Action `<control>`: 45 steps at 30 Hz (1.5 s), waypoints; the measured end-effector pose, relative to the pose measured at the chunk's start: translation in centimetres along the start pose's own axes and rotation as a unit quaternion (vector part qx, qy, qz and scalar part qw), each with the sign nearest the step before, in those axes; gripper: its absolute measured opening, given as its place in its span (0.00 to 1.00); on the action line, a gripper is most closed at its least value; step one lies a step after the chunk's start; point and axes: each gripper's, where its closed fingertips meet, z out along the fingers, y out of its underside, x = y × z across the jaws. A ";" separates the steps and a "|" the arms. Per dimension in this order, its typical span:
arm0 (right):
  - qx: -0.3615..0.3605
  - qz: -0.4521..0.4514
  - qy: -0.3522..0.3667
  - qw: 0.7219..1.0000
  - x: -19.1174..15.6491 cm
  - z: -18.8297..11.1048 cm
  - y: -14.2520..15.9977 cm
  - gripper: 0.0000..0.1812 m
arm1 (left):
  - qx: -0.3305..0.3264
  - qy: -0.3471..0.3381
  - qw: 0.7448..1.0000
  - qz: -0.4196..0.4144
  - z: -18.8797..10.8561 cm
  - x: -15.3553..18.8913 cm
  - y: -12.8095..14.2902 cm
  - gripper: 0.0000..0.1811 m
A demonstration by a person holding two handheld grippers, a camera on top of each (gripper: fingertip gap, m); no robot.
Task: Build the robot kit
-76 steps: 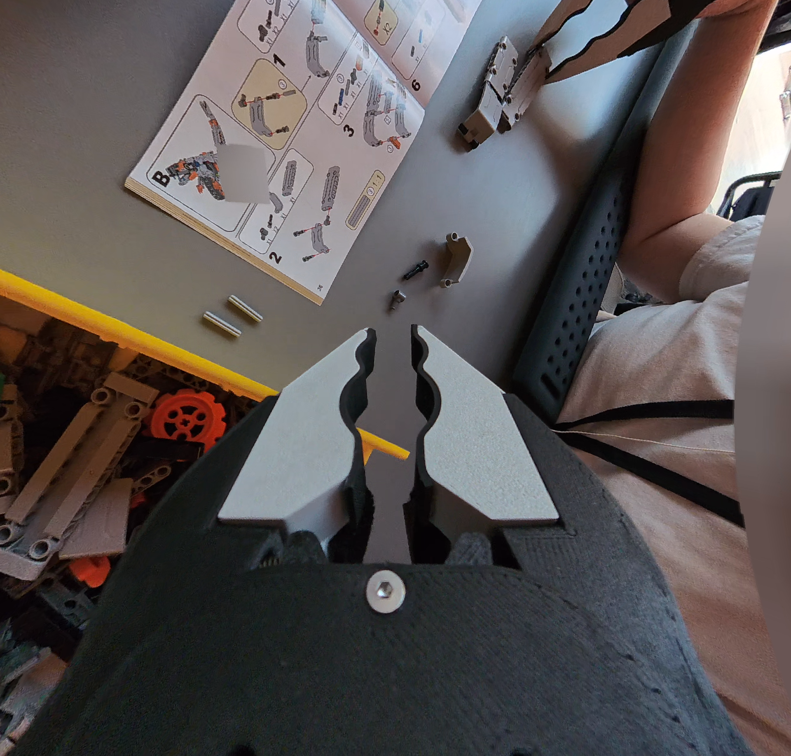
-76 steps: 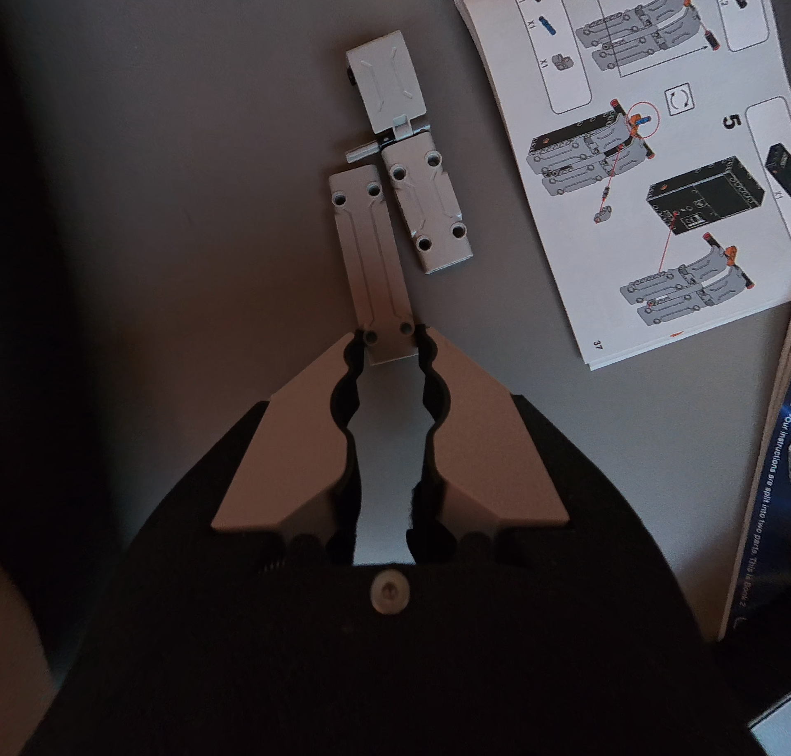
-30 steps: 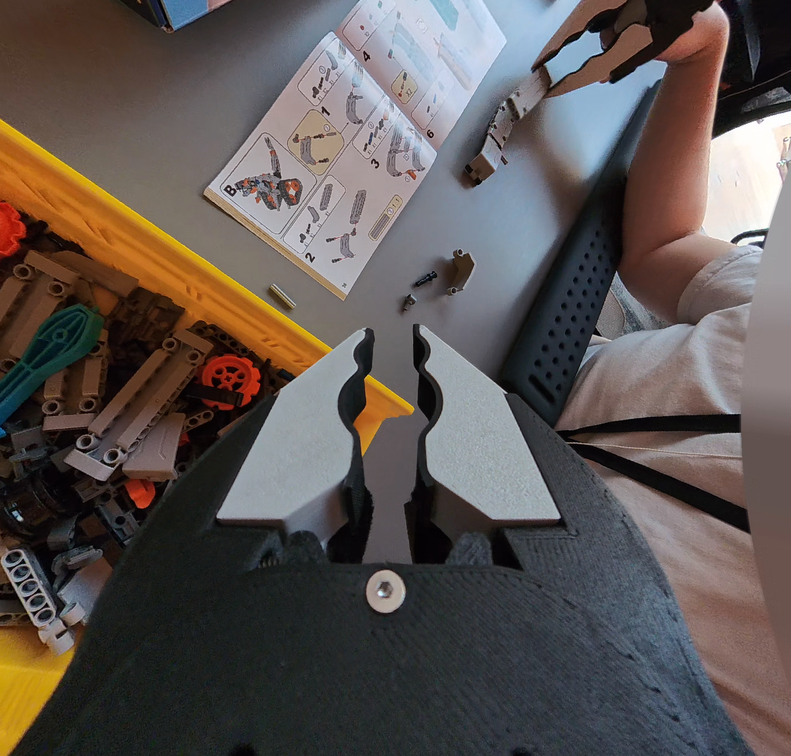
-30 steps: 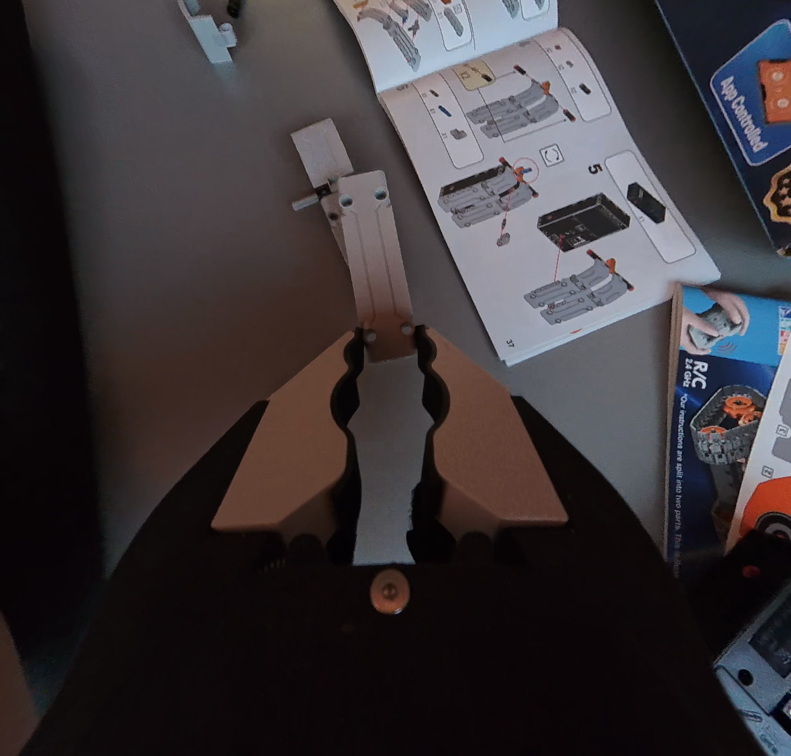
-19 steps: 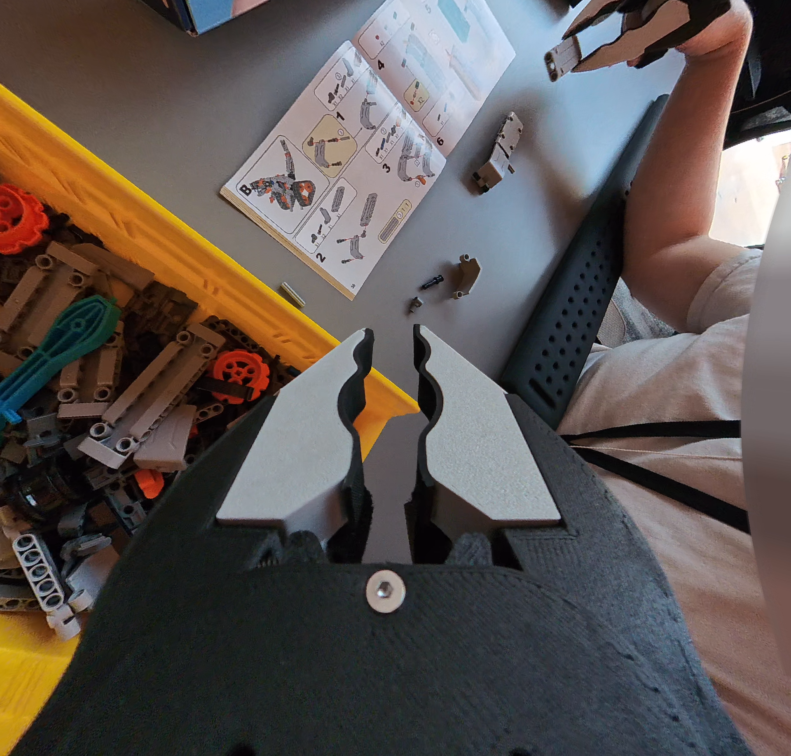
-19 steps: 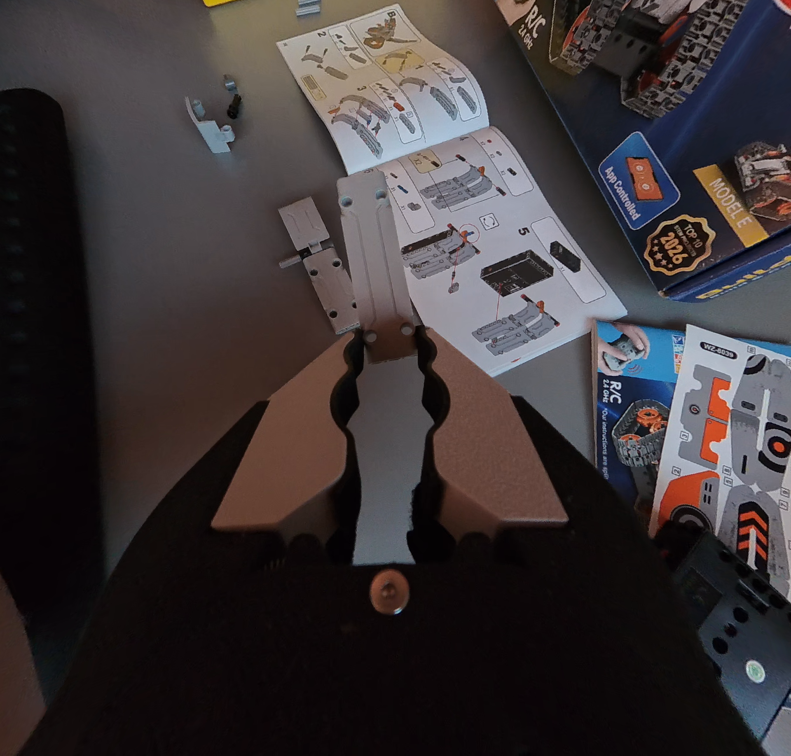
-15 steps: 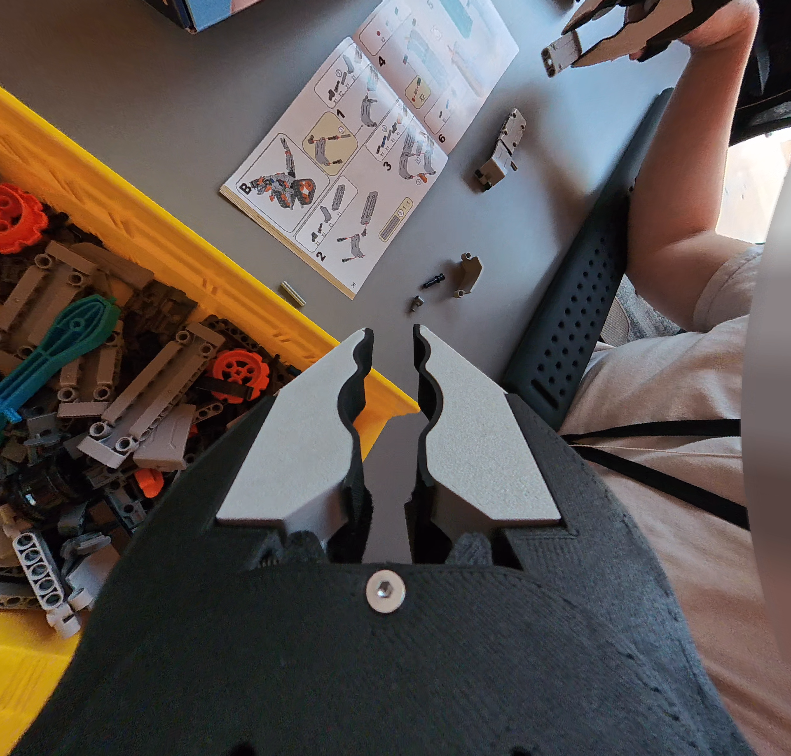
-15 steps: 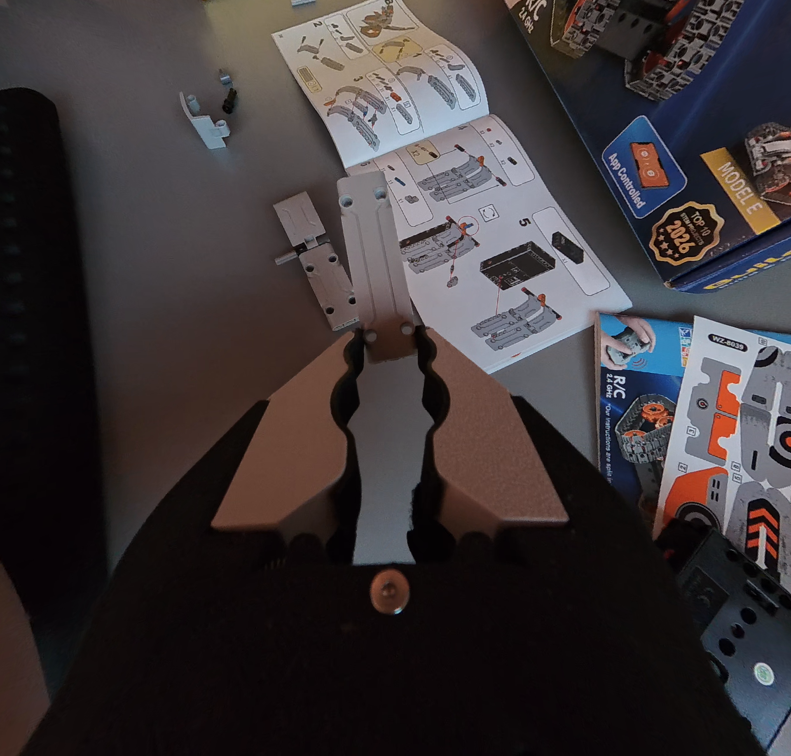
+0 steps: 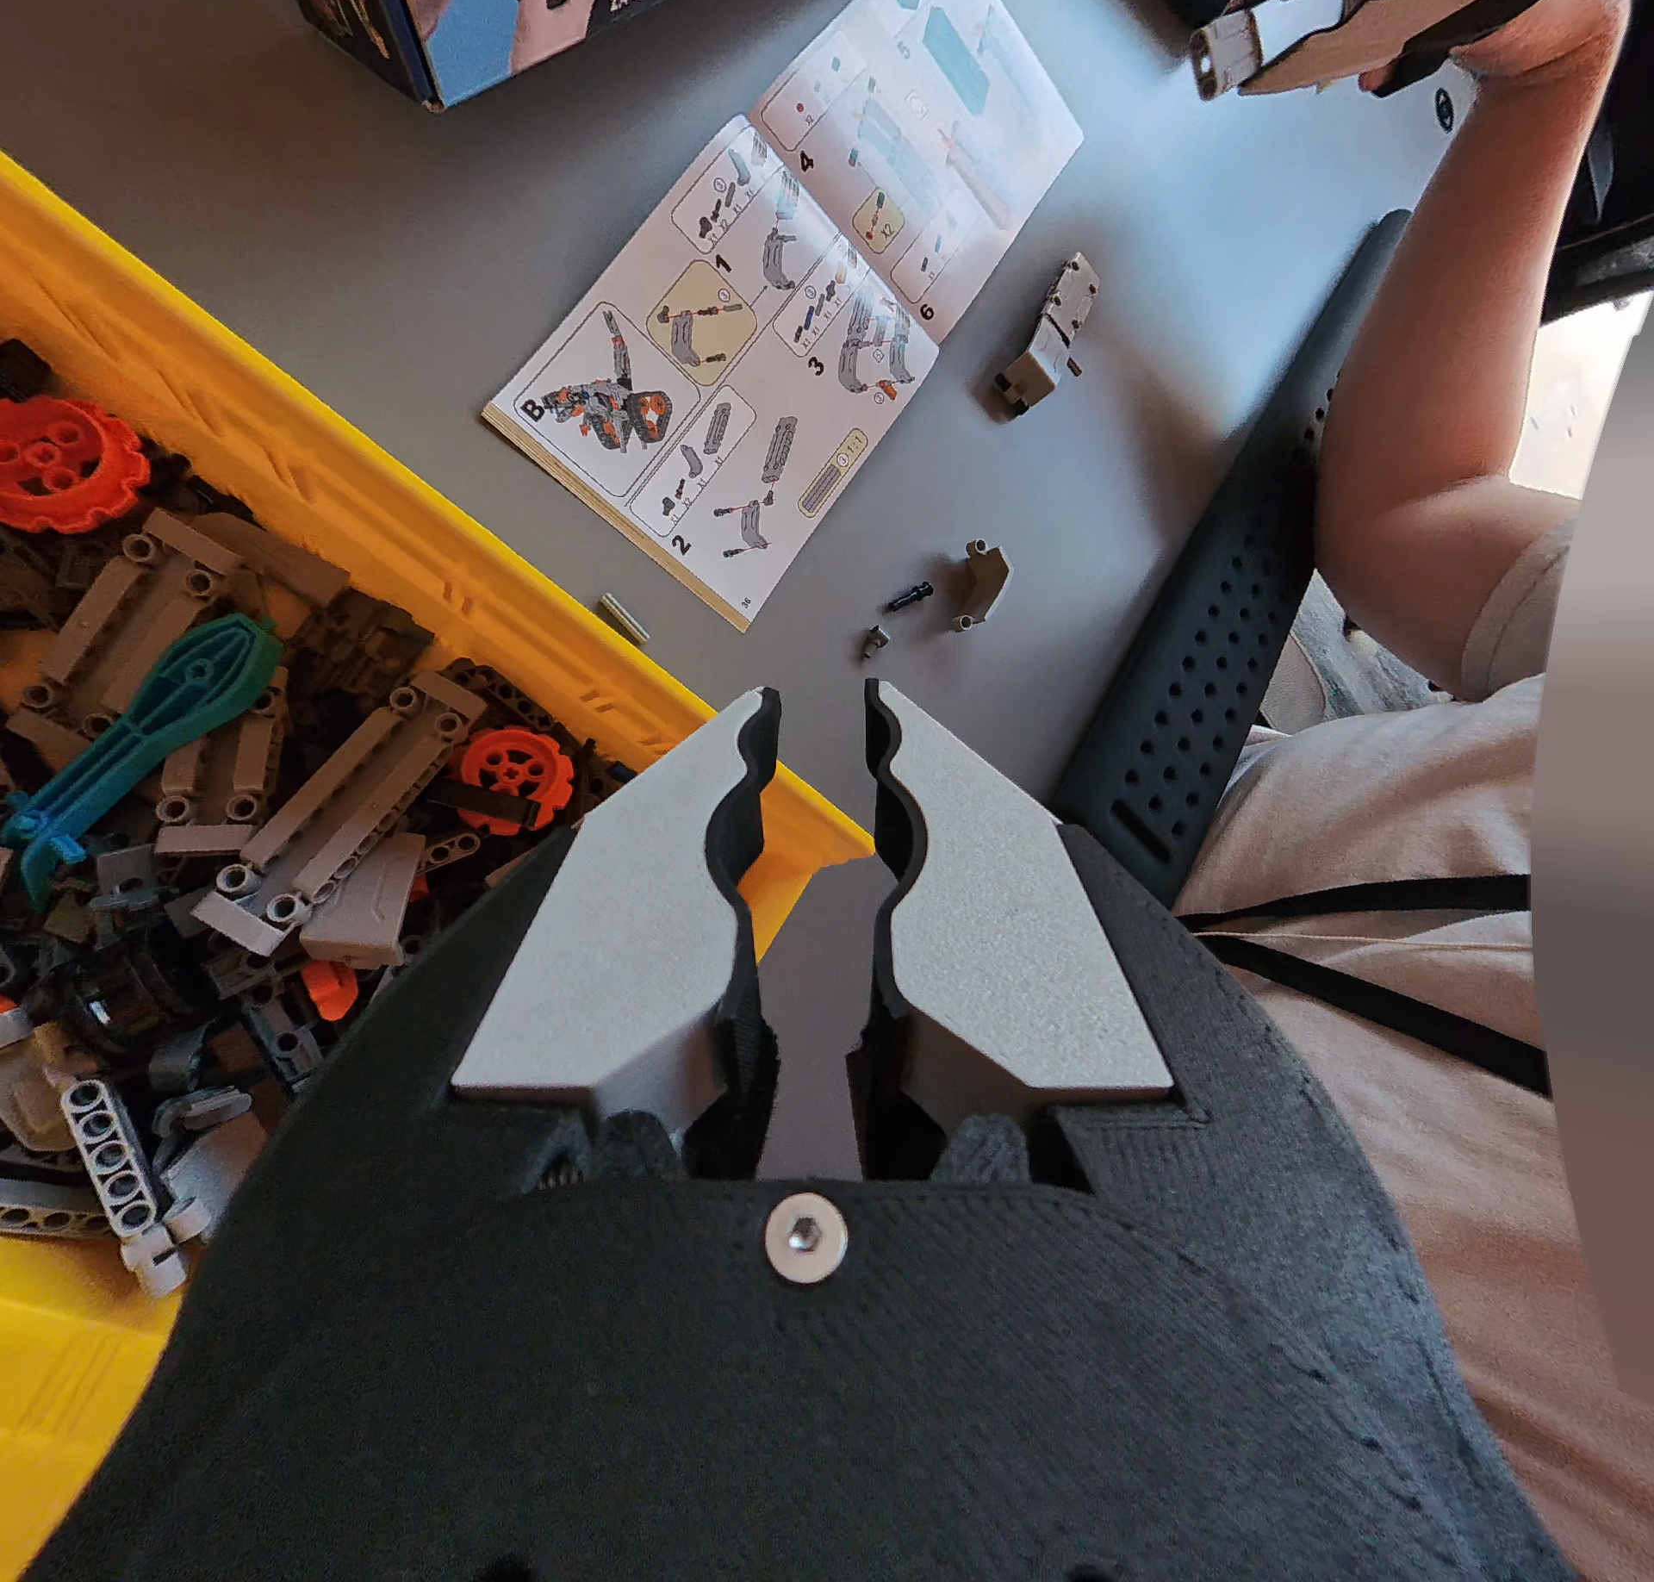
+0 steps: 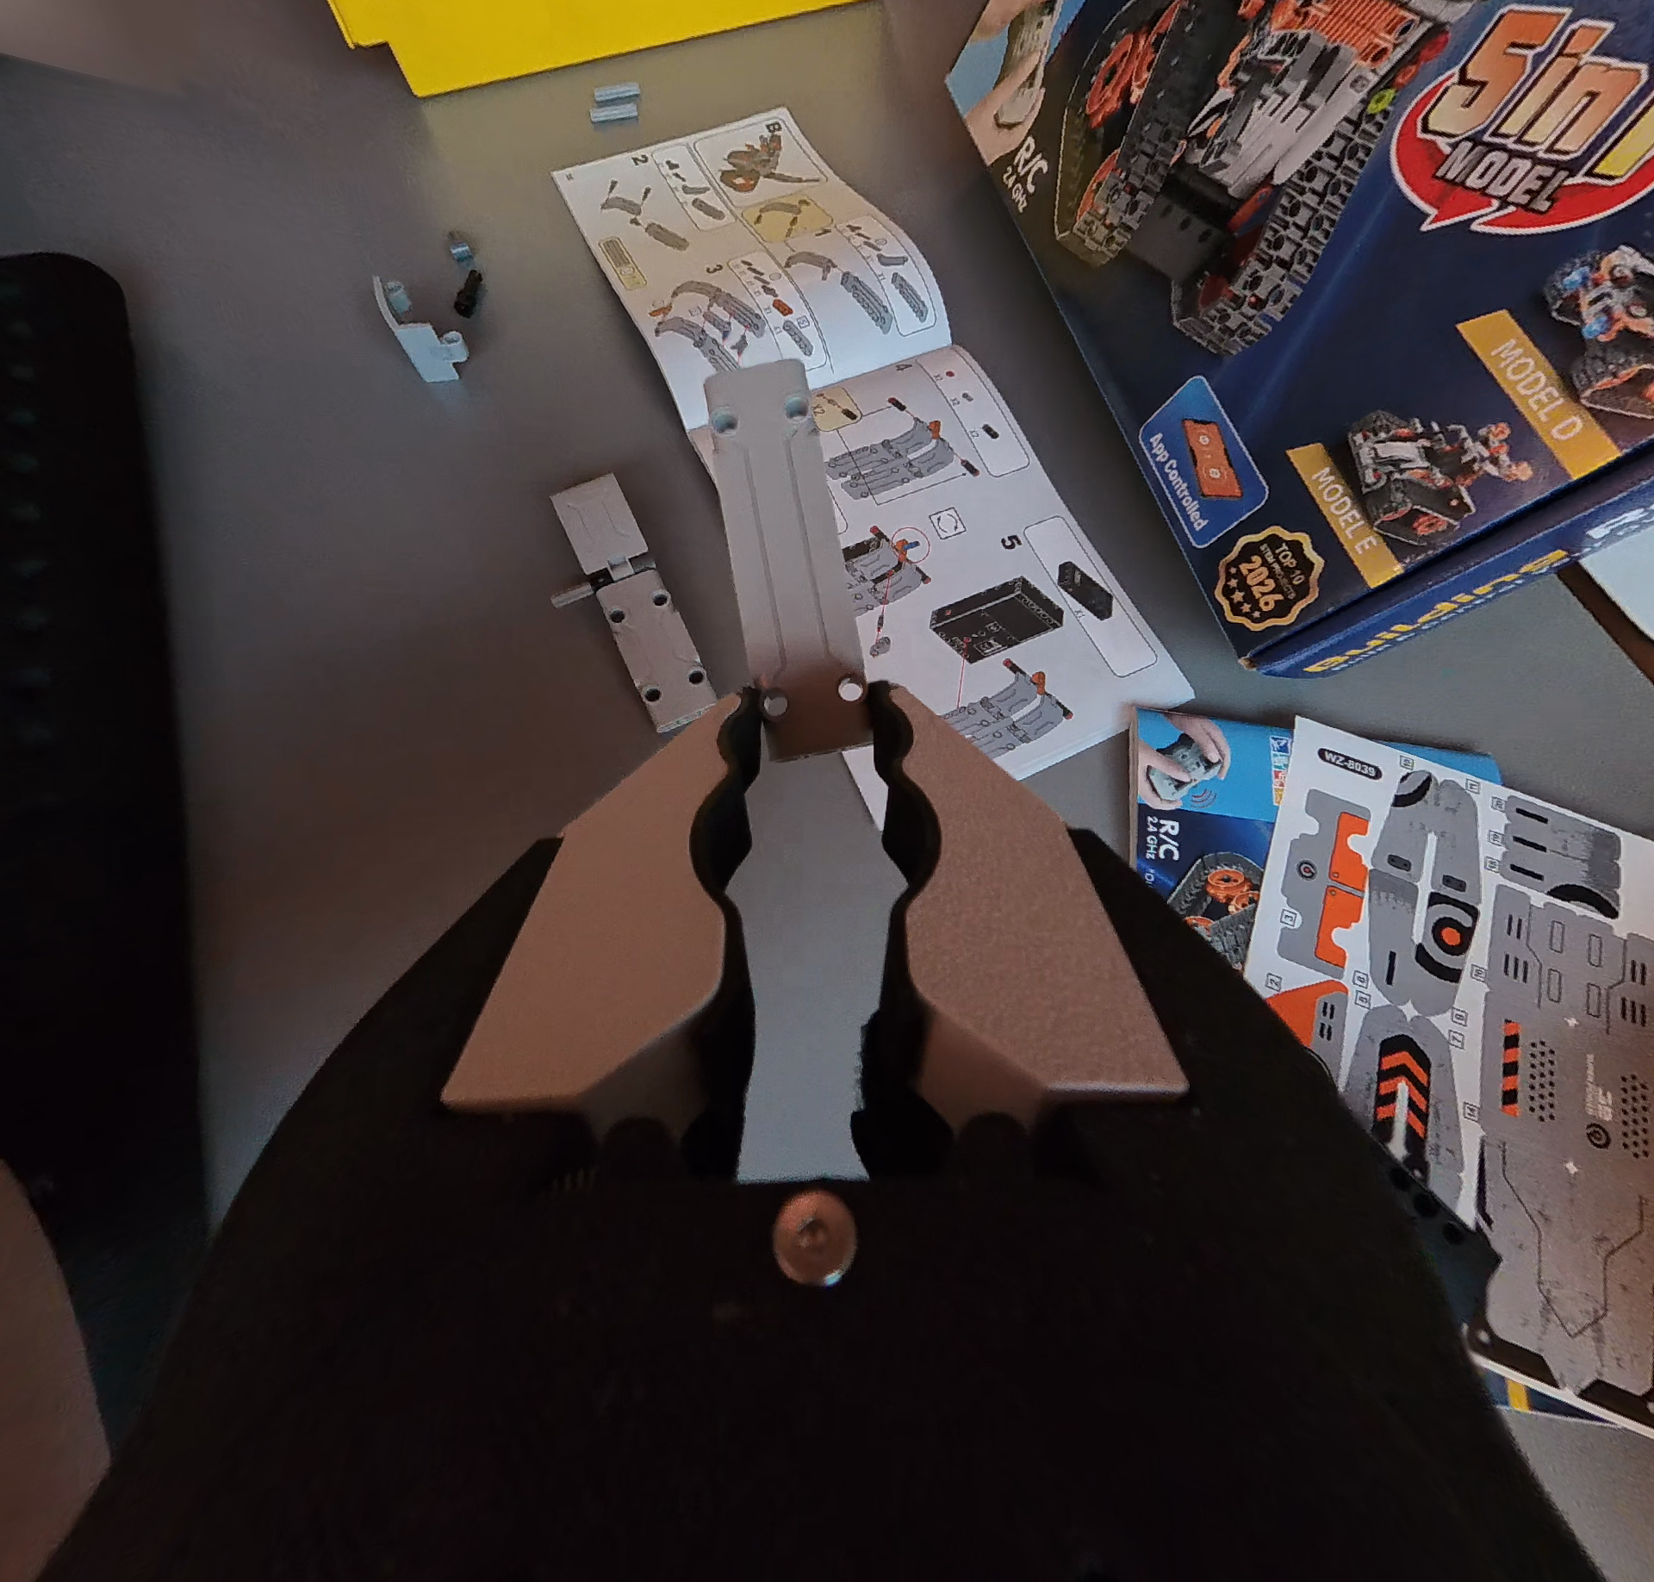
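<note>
My right gripper (image 10: 813, 705) is shut on one end of a long grey panel piece (image 10: 775, 518) and holds it up above the grey table; it also shows in the left wrist view (image 9: 1231, 48), far at the top right. A two-part hinged grey piece (image 10: 626, 599) lies on the table just left of the panel, seen too in the left wrist view (image 9: 1047, 339). My left gripper (image 9: 822, 699) is open and empty, held over the corner of a yellow bin (image 9: 358, 501). A small curved grey piece (image 9: 980, 583), a black pin (image 9: 908, 596) and a tiny grey connector (image 9: 874, 641) lie just beyond its tips.
The yellow bin holds several loose grey, black and orange parts and a teal tool (image 9: 143, 724). An open instruction booklet (image 9: 788, 321) lies mid-table. A blue product box (image 10: 1342, 241) and sticker sheets (image 10: 1468, 1002) lie at the right. A black perforated edge (image 9: 1199, 644) and a person's arm (image 9: 1450, 357) are at the near side. The tiny grey connector (image 9: 874, 641) is about 20 cm from my left fingertips. Seen from the right wrist view (image 10: 457, 242) as well. The black pin (image 9: 908, 596) is about 20 cm from my left fingertips and 30 cm from my right. Seen from the right wrist view (image 10: 471, 296) as well.
My right gripper has lifted the long grey panel off the table, away from the hinged piece, which stays down. My left gripper has risen and drawn back over the bin, still open.
</note>
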 end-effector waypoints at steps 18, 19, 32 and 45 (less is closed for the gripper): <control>-0.066 -0.075 0.091 0.991 -0.3 -4.0 -2.9 0.13 | 0.258 0.012 0.955 0.146 -6.0 6.1 -7.5 0.09; -0.069 -0.081 0.101 0.989 -0.4 -4.4 -3.1 0.13 | 0.267 -0.003 0.949 0.171 -6.0 6.8 -7.7 0.09; -0.079 -0.143 0.129 0.978 -1.9 -6.0 -5.6 0.13 | 0.365 -0.111 0.883 0.274 -5.0 13.3 -10.0 0.26; -0.129 -0.145 0.079 0.978 -0.4 -1.3 -4.0 0.13 | 0.487 -0.086 0.850 0.183 -8.4 12.5 -12.5 0.34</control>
